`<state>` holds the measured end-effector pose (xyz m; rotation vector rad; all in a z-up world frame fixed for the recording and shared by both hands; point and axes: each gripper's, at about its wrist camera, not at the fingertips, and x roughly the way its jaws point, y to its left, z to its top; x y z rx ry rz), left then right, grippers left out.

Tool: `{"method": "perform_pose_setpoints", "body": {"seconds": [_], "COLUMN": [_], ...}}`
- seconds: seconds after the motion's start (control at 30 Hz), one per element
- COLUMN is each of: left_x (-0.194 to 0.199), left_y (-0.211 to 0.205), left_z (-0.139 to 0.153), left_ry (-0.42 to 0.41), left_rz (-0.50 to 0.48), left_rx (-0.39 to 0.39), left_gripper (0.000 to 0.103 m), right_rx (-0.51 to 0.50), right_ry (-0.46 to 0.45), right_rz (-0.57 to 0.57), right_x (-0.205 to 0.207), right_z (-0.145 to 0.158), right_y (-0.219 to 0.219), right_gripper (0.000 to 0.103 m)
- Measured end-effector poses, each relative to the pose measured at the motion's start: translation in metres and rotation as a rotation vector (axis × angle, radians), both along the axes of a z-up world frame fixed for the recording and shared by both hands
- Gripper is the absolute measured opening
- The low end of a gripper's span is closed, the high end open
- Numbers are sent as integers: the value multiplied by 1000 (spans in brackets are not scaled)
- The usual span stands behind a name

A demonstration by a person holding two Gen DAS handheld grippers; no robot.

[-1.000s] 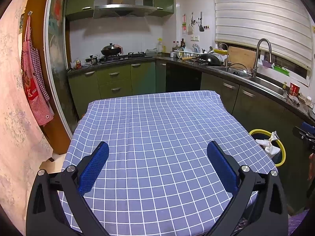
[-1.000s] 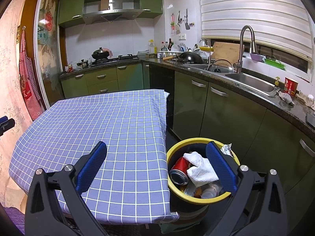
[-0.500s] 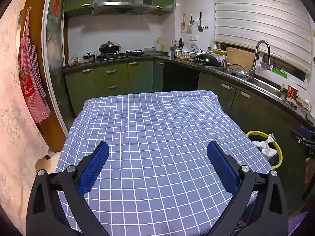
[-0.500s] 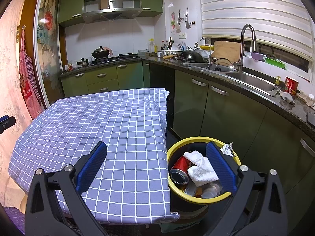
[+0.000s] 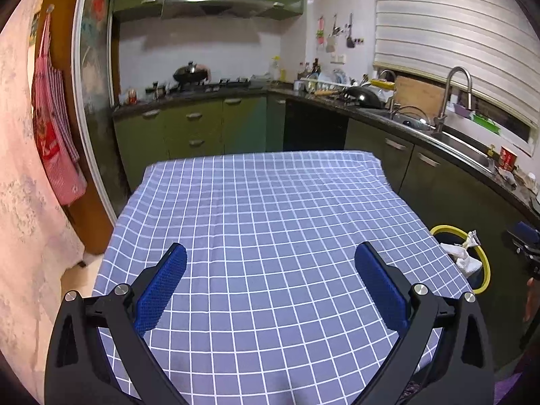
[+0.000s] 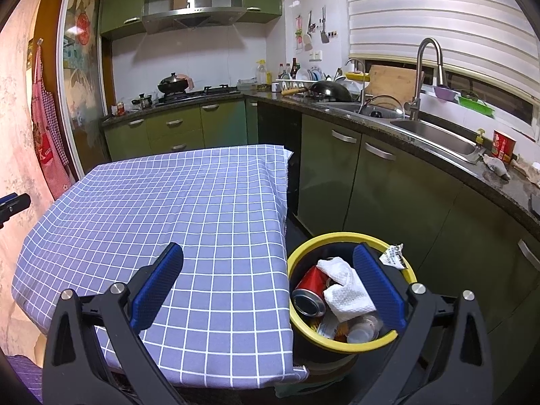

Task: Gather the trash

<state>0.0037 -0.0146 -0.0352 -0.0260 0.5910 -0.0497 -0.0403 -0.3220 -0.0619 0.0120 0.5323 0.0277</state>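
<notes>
A yellow-rimmed trash bin (image 6: 303, 249) stands on the floor by the table's right side, holding a red can (image 6: 308, 287), a crumpled white paper towel (image 6: 347, 290) and other scraps. Its rim (image 5: 484, 266) also shows at the right of the left wrist view. My right gripper (image 6: 268, 253) hovers open above the table's near right corner and the bin, nothing between its fingers. Open as well, my left gripper (image 5: 270, 253) hangs empty over the blue checked tablecloth (image 5: 270, 209). No trash shows on the cloth.
Green kitchen cabinets (image 6: 388, 182) and a dark counter with a sink (image 6: 435, 135) run along the right and back walls. A stove with a wok (image 5: 190, 74) sits at the back. A red apron (image 5: 54, 141) hangs on the left wall.
The left wrist view has drifted slightly, so the table sits a little further off and more of the left wall shows. The right wrist view is almost unchanged. Both grippers stay open.
</notes>
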Motion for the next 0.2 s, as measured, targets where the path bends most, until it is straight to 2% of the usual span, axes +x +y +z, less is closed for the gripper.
{"method": "perform_pose_setpoints", "body": {"seconds": [0.1,0.2], "left_x": [19,55], "left_y": [11,26], "left_z": [-6,-15], "left_ry": [23,51], "left_rz": [27,52], "left_rx": [-3,-2], "left_gripper": [98,98], "right_rx": [-6,-19], "right_ry": [18,35], "right_rz": [9,14], "right_x": [20,46], "right_z": [0,-2], "right_y": [2,6], "right_gripper": [96,96]}}
